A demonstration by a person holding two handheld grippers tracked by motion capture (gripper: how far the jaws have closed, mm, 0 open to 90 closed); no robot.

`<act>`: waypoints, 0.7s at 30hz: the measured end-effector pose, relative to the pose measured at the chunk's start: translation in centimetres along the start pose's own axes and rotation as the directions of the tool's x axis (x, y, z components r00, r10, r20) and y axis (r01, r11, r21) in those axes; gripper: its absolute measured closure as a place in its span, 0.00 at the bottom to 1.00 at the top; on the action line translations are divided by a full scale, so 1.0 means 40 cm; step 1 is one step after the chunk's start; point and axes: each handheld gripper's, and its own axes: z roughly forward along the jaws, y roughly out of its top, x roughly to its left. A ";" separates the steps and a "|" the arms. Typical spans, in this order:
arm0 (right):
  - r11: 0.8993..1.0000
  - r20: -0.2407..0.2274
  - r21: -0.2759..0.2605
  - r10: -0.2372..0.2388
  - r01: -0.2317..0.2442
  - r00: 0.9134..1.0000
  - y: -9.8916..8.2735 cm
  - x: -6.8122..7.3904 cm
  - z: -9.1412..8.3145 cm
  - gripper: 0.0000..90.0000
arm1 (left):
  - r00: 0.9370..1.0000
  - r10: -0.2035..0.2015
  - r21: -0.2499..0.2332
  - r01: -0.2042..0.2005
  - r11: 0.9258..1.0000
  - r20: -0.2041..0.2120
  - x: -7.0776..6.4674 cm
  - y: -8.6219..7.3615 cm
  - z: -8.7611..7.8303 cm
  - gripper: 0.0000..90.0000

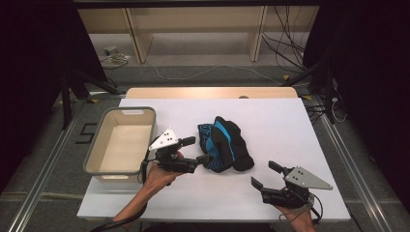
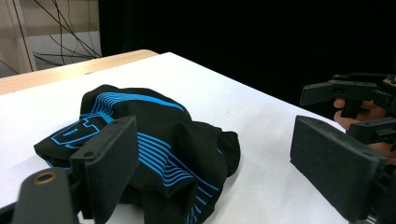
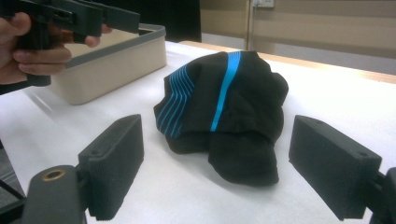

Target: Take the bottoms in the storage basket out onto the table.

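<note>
A crumpled black garment with blue stripes (image 1: 225, 144) lies in the middle of the white table (image 1: 270, 121). My left gripper (image 1: 196, 150) is at the garment's left edge and stands open. In the left gripper view the black garment (image 2: 159, 140) lies partly between the wide jaws of the left gripper (image 2: 219, 172), and no pad presses on it. My right gripper (image 1: 266, 175) rests near the front right of the table, open and empty. In the right gripper view the open right gripper (image 3: 224, 163) faces the garment (image 3: 224, 102), a little short of it.
A beige bin with a grey rim (image 1: 121, 110) stands empty at the table's left, close to the left hand; the bin (image 3: 116, 60) is also behind the garment in the right gripper view. A wooden board (image 1: 208, 92) borders the far edge. Shelving and cables lie beyond.
</note>
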 end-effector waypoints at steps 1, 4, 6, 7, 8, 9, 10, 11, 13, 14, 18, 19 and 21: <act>1.000 0.000 -0.002 0.002 -0.002 1.000 0.000 0.000 0.000 0.21 | 1.000 -0.001 -0.002 0.001 1.000 -0.002 0.000 -0.001 -0.002 0.16; 1.000 0.002 0.002 -0.006 0.006 1.000 0.000 0.002 0.000 0.21 | 1.000 0.000 -0.008 0.000 1.000 -0.010 -0.001 -0.005 -0.011 0.15; 1.000 0.001 0.006 -0.001 0.001 1.000 0.001 0.003 0.001 0.21 | 1.000 0.006 -0.007 -0.007 1.000 -0.013 0.000 -0.008 -0.018 0.15; 1.000 0.002 0.006 -0.005 0.005 1.000 0.000 0.003 0.002 0.21 | 1.000 0.007 -0.009 -0.007 1.000 -0.016 -0.001 -0.010 -0.021 0.15; 1.000 0.001 0.007 -0.004 0.004 1.000 0.000 0.004 0.003 0.21 | 1.000 0.012 -0.005 -0.012 1.000 -0.018 -0.001 -0.011 -0.024 0.15; 1.000 0.001 0.007 -0.004 0.004 1.000 0.000 0.003 0.003 0.21 | 1.000 0.012 -0.009 -0.013 1.000 -0.026 -0.001 -0.013 -0.027 0.15; 1.000 0.000 0.007 -0.002 0.002 1.000 0.000 0.003 0.003 0.21 | 0.999 0.015 -0.012 -0.015 1.000 -0.030 0.000 -0.014 -0.032 0.15; 1.000 0.001 0.007 -0.002 0.002 1.000 0.000 0.003 0.003 0.21 | 0.999 0.013 -0.013 -0.014 1.000 -0.032 0.000 -0.015 -0.034 0.15; 1.000 0.001 0.007 -0.002 0.002 1.000 0.000 0.003 0.002 0.21 | 0.999 0.018 -0.018 -0.019 1.000 -0.044 -0.001 -0.017 -0.040 0.15; 1.000 0.002 0.007 -0.002 0.002 1.000 0.000 0.003 0.002 0.21 | 0.999 0.018 -0.020 -0.019 1.000 -0.045 -0.001 -0.018 -0.043 0.15; 1.000 0.003 0.007 -0.002 0.002 1.000 0.000 0.003 0.002 0.21 | 0.999 0.018 -0.022 -0.019 1.000 -0.049 -0.006 -0.024 -0.053 0.15; 1.000 0.002 0.007 0.000 0.000 1.000 0.000 0.003 0.002 0.21 | 0.999 0.022 -0.022 -0.023 0.999 -0.050 -0.007 -0.025 -0.055 0.15; 1.000 0.001 0.008 0.001 -0.001 1.000 0.001 0.003 0.002 0.21 | 0.998 0.030 -0.021 -0.031 0.999 -0.055 -0.010 -0.028 -0.060 0.15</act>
